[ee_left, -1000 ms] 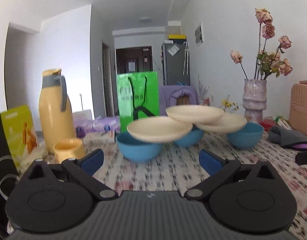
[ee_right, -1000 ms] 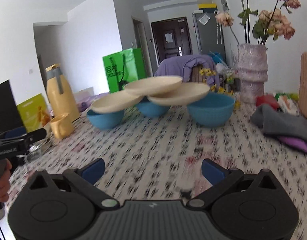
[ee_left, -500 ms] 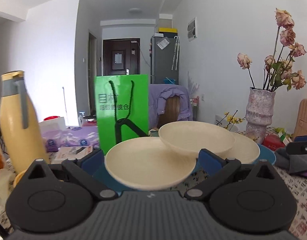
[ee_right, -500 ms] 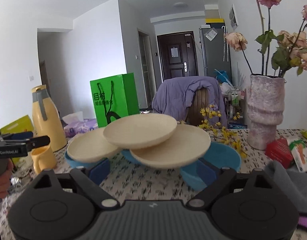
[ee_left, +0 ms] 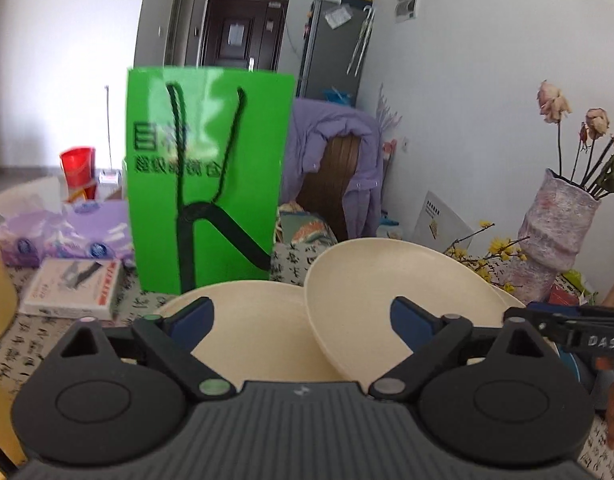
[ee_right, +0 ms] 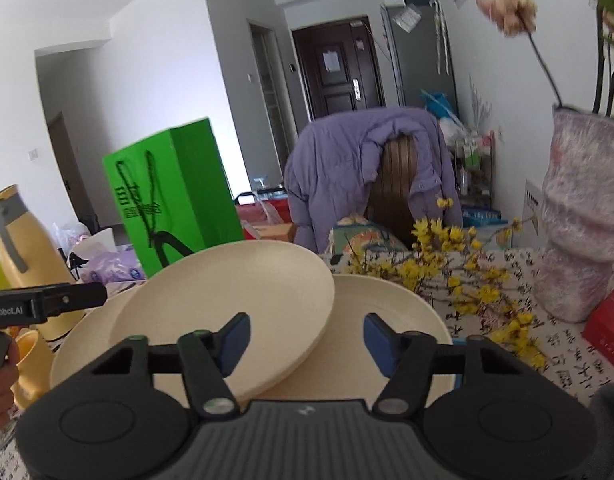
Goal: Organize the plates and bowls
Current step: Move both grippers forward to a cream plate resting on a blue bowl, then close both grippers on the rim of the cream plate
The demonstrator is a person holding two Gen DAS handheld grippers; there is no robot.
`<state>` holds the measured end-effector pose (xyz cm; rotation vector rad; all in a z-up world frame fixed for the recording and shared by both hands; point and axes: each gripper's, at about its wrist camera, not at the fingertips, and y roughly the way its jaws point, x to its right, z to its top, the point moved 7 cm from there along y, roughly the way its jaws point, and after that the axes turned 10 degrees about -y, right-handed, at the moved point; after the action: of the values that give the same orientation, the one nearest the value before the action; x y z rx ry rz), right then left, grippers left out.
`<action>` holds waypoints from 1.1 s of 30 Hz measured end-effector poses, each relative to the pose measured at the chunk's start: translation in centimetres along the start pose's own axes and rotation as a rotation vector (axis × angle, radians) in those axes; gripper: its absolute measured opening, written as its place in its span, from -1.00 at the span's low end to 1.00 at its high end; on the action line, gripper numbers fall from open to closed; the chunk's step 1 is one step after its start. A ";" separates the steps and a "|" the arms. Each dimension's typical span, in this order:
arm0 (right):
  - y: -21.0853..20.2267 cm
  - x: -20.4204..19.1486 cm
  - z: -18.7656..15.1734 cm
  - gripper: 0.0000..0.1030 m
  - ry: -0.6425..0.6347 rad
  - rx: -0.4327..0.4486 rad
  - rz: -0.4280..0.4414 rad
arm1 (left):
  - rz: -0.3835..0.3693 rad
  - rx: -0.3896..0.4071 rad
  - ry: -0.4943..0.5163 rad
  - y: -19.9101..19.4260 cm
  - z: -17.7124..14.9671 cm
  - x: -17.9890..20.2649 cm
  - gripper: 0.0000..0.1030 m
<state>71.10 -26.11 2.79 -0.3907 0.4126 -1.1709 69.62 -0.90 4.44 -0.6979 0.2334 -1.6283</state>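
Observation:
Three cream plates overlap on top of blue bowls, which are almost fully hidden. In the left wrist view the left plate [ee_left: 259, 320] and the tilted top plate [ee_left: 387, 276] lie between the fingers of my left gripper [ee_left: 301, 316]. Its jaws are closing, still wide, and the pads touch nothing. In the right wrist view the near rims of the top plate [ee_right: 227, 300] and the right plate [ee_right: 387, 312] sit between the fingers of my right gripper [ee_right: 307, 340]. Its jaws are closing and about half wide, with the pads off the plates. A sliver of blue bowl [ee_right: 459, 380] shows under the right plate.
A green paper bag [ee_left: 207, 184] stands just behind the plates. A yellow flask [ee_right: 23, 248] and yellow cup [ee_right: 31, 360] stand at the left. At the right are a pink vase [ee_right: 583, 220] of dried flowers, yellow sprigs [ee_right: 447, 264] and a red box [ee_right: 611, 320].
Both grippers have moved forward across the table right up to the plates, which now fill the lower views. Both sets of jaws have narrowed, the right one more.

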 end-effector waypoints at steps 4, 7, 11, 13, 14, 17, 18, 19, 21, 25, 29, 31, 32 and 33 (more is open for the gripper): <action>3.2 0.9 -0.6 0.07 0.084 -0.055 0.018 | 0.059 -0.060 -0.051 2.6 -0.1 -0.5 0.55; 4.4 0.8 -0.8 -0.07 0.092 -0.073 0.038 | 0.041 -0.092 -0.080 3.5 -0.4 -0.4 0.13; 4.8 0.8 -0.9 -0.68 0.114 -0.081 0.045 | 0.038 -0.139 -0.104 4.5 -0.8 -0.5 -0.52; 4.8 0.7 -0.6 -0.72 0.123 -0.074 0.051 | 0.047 -0.145 -0.124 4.5 -0.7 -0.6 -0.66; 4.7 0.6 -0.5 -0.73 0.126 -0.077 0.060 | 0.050 -0.149 -0.131 4.2 -0.7 -0.4 -0.71; 4.5 0.0 -0.1 -0.75 0.099 -0.080 0.048 | 0.072 -0.152 -0.135 4.0 -0.5 -0.4 -0.73; 4.4 0.0 0.1 -0.76 0.095 -0.076 0.044 | 0.068 -0.156 -0.143 3.8 -0.5 -0.4 -0.74; 4.2 0.0 0.2 -0.77 0.099 -0.071 0.040 | 0.068 -0.161 -0.150 3.5 -0.4 -0.4 -0.75; 3.6 0.1 0.5 -0.80 0.110 -0.064 0.042 | 0.065 -0.166 -0.158 2.9 -0.3 -0.3 -0.75; 1.9 -0.4 1.0 -0.80 0.100 -0.049 0.049 | 0.073 -0.147 -0.156 0.8 -0.1 0.1 -0.75; -0.4 -1.2 1.3 -0.80 0.098 -0.028 0.060 | 0.094 -0.121 -0.163 -2.3 -0.7 0.6 -0.75; -1.6 -2.0 1.3 -0.80 0.084 -0.026 0.063 | 0.105 -0.112 -0.165 -4.2 -1.0 0.7 -0.75; -2.2 -2.3 1.2 -0.80 0.079 -0.025 0.066 | 0.107 -0.108 -0.168 -5.1 -1.2 0.7 -0.75; -2.9 -2.7 1.1 -0.80 0.076 -0.023 0.070 | 0.107 -0.105 -0.171 -6.1 -1.4 0.7 -0.75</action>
<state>68.41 -24.44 5.51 -0.3501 0.5027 -1.1159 63.79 -0.72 6.78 -0.8857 0.2292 -1.4535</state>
